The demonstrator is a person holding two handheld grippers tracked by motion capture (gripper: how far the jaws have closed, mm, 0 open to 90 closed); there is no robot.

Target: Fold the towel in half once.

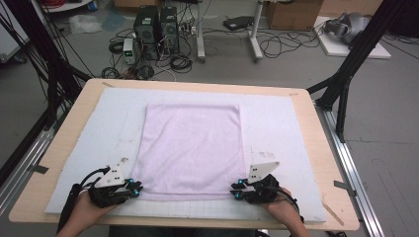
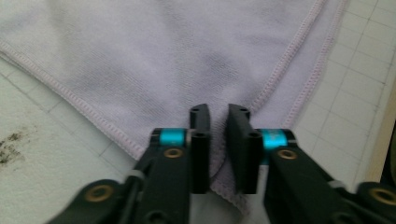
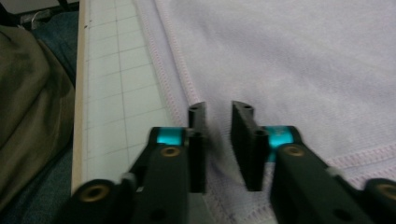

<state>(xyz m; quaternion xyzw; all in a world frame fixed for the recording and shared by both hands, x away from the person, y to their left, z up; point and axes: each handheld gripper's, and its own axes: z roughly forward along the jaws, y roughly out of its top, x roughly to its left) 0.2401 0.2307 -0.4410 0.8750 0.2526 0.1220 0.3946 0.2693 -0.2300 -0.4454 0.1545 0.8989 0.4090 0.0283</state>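
Lab: floor cables (image 1: 276, 42), computer towers (image 1: 157, 27).
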